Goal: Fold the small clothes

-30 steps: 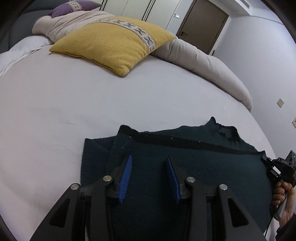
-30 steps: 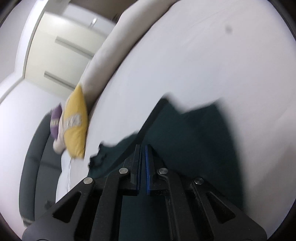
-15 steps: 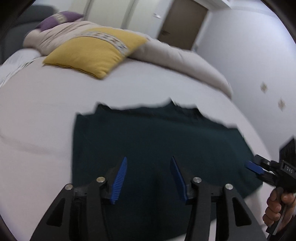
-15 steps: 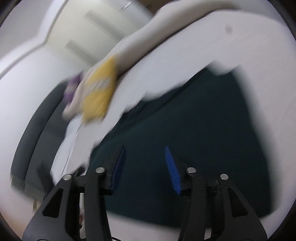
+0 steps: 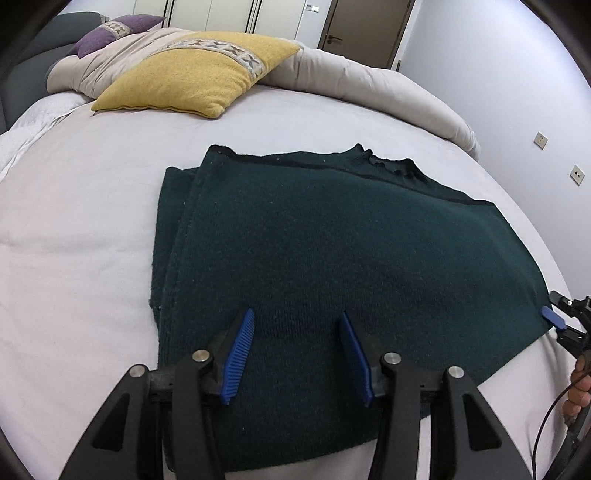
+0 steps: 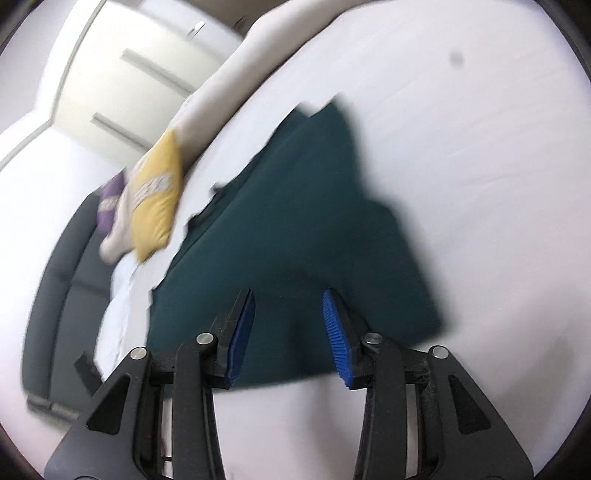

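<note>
Two grippers hung over the folded green sweater [image 5: 332, 266] on the bed [image 5: 74, 221], the left gripper [image 5: 297, 354] open and empty, the right gripper [image 6: 290, 332] empty and closing, ready for another fold.

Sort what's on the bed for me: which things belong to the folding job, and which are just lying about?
Part of the job:
- dark green knit garment, lying flat, one side already folded over
- left gripper, open above it
- right gripper, jaws closing with nothing between the pads

Just lying about:
- yellow cushion
- purple cushion
- beige duvet
</note>
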The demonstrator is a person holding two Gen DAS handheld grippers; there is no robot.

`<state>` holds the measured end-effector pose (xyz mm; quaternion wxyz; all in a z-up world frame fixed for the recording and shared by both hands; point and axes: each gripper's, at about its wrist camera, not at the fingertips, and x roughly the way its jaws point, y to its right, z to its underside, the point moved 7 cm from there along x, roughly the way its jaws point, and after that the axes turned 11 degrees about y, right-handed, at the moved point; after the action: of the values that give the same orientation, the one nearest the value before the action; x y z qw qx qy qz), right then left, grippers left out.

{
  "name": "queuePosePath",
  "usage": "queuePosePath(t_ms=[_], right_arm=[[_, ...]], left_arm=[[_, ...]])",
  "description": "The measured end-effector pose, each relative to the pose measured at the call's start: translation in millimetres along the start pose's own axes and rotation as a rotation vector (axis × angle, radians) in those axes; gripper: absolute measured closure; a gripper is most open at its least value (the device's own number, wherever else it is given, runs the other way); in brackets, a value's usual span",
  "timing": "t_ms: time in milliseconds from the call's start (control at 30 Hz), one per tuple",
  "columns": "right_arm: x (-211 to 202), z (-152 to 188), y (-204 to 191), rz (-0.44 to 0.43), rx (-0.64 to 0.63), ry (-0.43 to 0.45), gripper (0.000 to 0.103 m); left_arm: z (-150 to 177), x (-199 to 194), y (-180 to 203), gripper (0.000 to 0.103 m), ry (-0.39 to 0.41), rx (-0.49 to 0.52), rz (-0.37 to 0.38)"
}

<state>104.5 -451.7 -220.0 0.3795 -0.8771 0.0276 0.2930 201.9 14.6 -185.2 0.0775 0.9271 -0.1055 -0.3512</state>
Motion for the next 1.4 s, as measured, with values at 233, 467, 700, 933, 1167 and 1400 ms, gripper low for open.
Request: queuePosePath(t_ms=[233, 467, 700, 933, 1167, 1400], right_arm=[[-26, -1, -22, 0.037, -0.057, 0.059, 0.062], [-28, 8, -78, -0.052, -0.148, 0.008, 0.059], [-9, 25, -119, -0.121, -0.208, -0.069, 0.054], [25, 37, -158, -0.214, -0.233, -0.154, 0.053], [62, 51, -180, -0.314, -0.163, -0.249, 0.052], [90, 62, -201, -0.365, -0.123, -0.304, 0.052]], left_arm=[[-1, 2, -1, 0.052, 0.002, 0.002, 0.002], [-4, -7, -2, 0.05, 0.009, -0.02, 0.015], [-30, -49, -44, 0.027, 0.135, -0.155, -0.02], [-11, -14, -104, 0.027, -0.002, -0.417, 0.039], [-18, 19, -81, 0.028, -0.086, -0.469, 0.191], [-23, 37, -96, 0.063, -0.124, -0.667, 0.285]])
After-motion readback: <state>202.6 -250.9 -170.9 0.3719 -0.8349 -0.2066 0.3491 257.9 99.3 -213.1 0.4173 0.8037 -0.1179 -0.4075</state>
